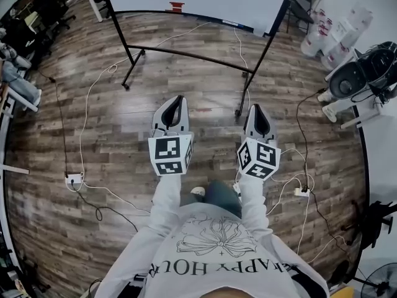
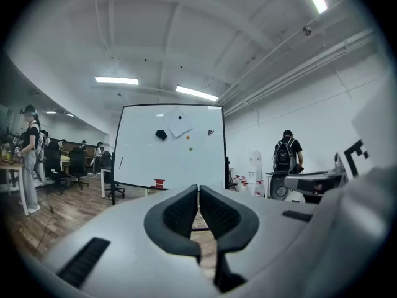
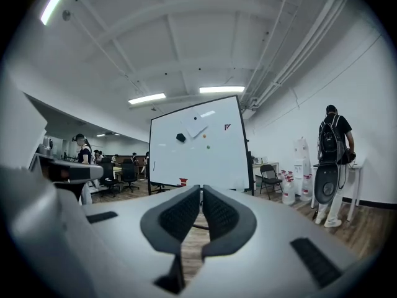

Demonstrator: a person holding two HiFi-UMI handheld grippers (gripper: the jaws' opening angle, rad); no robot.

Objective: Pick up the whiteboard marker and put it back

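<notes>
We stand on the wood floor (image 1: 124, 185) facing the whiteboard (image 2: 167, 160), which is on its black stand on the far side, well apart from both tools. The left hand-held gripper (image 1: 178, 99) is held level with its dark ribbed pads (image 2: 183, 213) pressed together and nothing between them. The right hand-held gripper (image 1: 257, 108) is level too, just beside it, its pads (image 3: 180, 216) likewise pressed together on nothing. A thin dark stick (image 2: 121, 162) on the board's left part looks to be the marker, though it is too small for us to be sure. A small red thing (image 2: 160, 183) sits at the board's lower edge, and we cannot tell what it is. Higher up the board carries a black eraser (image 2: 161, 134), a white sheet (image 2: 180, 127), an orange dot (image 2: 188, 137), a green dot (image 2: 190, 148) and a red scrawl (image 2: 211, 132) that reads roughly like an "F". Our sweatshirt (image 1: 217, 253) has a flower drawing and the words "HAPPY HOUR", upside down in the head view. White cables (image 1: 87, 104) trail over the floor to a power strip (image 1: 74, 179) on the left. On the right, a person with a black backpack (image 2: 286, 157) stands facing away.
</notes>
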